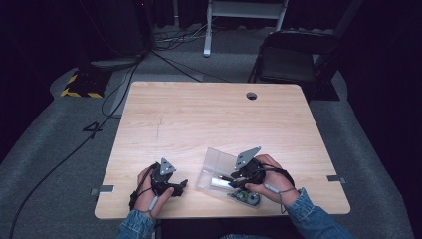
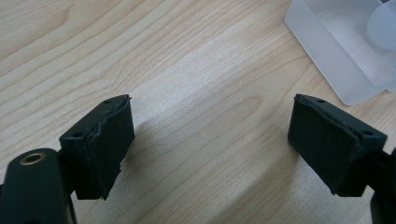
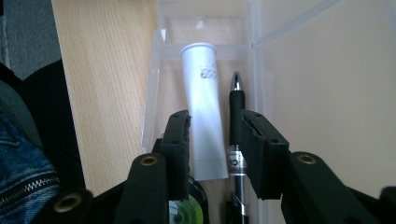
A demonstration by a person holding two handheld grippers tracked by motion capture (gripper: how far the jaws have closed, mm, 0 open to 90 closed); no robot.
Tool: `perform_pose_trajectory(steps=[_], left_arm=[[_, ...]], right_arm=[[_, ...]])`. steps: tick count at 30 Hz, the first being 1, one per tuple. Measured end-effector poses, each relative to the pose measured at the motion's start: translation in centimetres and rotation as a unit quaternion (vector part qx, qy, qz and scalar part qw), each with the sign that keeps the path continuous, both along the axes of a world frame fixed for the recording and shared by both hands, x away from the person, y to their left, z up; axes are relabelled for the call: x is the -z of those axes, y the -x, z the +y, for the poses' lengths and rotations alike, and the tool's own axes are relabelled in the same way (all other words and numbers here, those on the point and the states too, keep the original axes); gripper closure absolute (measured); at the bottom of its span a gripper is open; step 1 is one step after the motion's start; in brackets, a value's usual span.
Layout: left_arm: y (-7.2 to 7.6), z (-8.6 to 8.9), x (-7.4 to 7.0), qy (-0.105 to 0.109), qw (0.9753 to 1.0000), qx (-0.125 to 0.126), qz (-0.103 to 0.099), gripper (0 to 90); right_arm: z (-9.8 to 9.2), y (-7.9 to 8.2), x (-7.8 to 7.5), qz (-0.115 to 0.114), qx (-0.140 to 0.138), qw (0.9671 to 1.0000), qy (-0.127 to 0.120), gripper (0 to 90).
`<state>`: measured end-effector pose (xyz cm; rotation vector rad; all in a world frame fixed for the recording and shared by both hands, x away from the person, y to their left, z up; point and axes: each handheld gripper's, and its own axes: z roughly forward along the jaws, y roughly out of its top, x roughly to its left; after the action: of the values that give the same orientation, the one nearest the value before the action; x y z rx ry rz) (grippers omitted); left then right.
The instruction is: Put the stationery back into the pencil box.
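Observation:
A clear plastic box with its lid swung open lies near the table's front edge. It holds a white tube, a black pen and a green tape roll. My right gripper hovers over the box. In the right gripper view its jaws are partly open and straddle the white tube and the pen; whether they touch either, I cannot tell. My left gripper rests to the left of the box. It stands wide open over bare wood, with the box corner beyond it.
The wooden table has a cable hole at its far edge and tape marks on both sides. A black chair stands behind the table. Cables run across the grey floor at the left.

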<state>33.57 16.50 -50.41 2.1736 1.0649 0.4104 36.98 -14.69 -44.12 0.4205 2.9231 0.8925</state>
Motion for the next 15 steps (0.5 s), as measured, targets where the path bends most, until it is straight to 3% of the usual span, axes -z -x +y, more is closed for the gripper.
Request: perform_pose_trajectory(steps=[7, 15], left_arm=[[-0.1, 0.0, 0.0, -0.001, 1.0000, 0.002, -0.002, 14.9], [-0.2, 0.2, 0.0, 0.004, 1.0000, -0.003, 0.001, 15.0]], right_arm=[[-1.7, -0.3, -1.7, -0.026, 0.036, 0.9985, -0.031, 57.4], [-4.1, -0.9, -3.3, -0.055, 0.080, 0.9931, -0.066, 47.2]])
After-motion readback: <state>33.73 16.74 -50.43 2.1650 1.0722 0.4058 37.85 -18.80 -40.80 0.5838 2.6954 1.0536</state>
